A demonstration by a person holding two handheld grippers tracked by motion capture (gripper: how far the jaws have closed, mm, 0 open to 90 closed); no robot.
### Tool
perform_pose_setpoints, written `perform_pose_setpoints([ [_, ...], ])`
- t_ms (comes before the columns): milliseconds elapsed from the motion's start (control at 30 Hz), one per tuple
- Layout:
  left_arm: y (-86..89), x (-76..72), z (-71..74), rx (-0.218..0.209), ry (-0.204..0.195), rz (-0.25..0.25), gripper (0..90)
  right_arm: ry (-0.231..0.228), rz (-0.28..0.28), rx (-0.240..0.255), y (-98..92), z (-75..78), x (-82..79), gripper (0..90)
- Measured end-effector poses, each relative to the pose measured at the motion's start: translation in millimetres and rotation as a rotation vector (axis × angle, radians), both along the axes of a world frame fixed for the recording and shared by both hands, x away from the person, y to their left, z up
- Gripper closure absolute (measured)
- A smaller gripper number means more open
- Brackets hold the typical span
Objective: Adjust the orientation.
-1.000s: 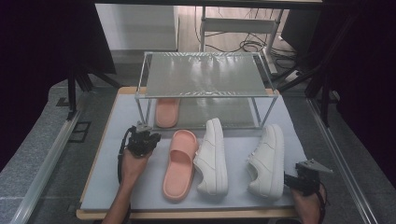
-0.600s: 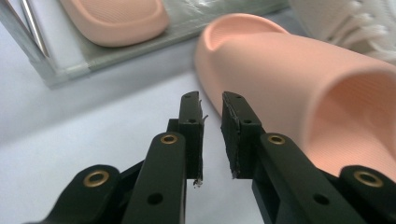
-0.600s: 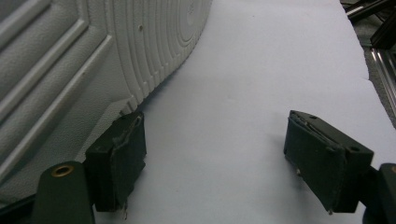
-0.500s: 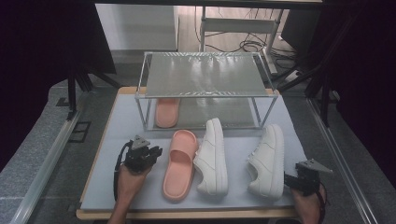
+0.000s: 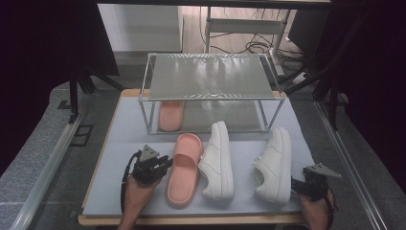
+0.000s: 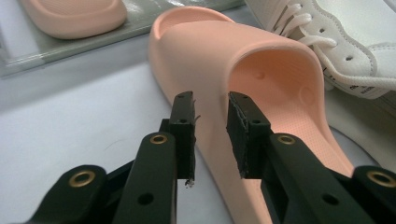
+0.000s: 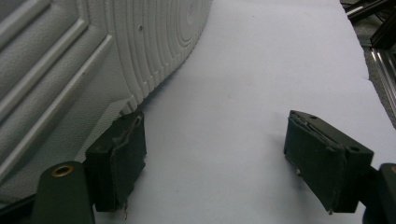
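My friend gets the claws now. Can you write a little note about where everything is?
Left claw: jaws have just been opening, a small gap, at the side wall of the pink slide on the mat; not gripping.
Right claw: open, holding nothing, beside the right white sneaker.
Done: the other pink slide sits on the rack's bottom shelf.
Left: the mat's slide and both sneakers, including the middle sneaker.

A pale blue-grey mat (image 5: 119,139) is covering a wooden-edged table (image 5: 191,221), which is sitting on a grey speckled floor (image 5: 28,158). A long metal rail (image 5: 48,163) is running along the floor at the left. Black stand legs (image 5: 79,86) are rising at both sides. Behind the table, a white wall panel (image 5: 143,28) is catching the light, and black cables (image 5: 249,45) are lying on a wooden floor (image 5: 191,24). Dark curtains are closing in the sides.
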State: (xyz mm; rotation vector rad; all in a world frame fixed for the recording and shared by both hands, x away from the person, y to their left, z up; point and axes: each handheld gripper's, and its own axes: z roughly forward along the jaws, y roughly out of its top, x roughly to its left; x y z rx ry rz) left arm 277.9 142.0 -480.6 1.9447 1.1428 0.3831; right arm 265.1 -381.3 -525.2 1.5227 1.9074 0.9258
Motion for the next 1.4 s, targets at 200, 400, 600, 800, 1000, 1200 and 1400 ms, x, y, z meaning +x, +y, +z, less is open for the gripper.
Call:
perform_pose_setpoints([
  [200,-8.3,7.4,-4.6,0.003,0.004,0.015,69.8,0.000,0.000,-0.001,0.0,0.0,0.0,20.8],
  [400,-15.4,15.9,-6.8,0.018,0.016,0.033,69.2,0.000,0.000,-0.001,0.0,0.0,0.0,20.8],
  [600,-19.5,20.0,-6.5,0.030,0.026,0.046,71.3,0.000,0.000,-0.001,0.0,0.0,0.0,20.8],
  [800,-17.1,21.4,-4.9,0.034,0.029,0.057,74.5,0.000,0.000,-0.001,-0.1,0.0,0.0,20.8],
  [1000,-13.4,22.7,-3.4,0.040,0.029,0.071,77.2,0.000,0.000,-0.001,0.0,0.0,0.0,20.8],
  [1200,-9.2,24.3,-2.3,0.045,0.031,0.089,80.0,0.000,0.000,-0.001,0.0,0.0,0.0,20.8],
  [1400,-3.3,28.4,1.4,0.046,0.029,0.109,81.2,0.000,0.000,-0.001,0.0,0.0,0.0,20.8],
])
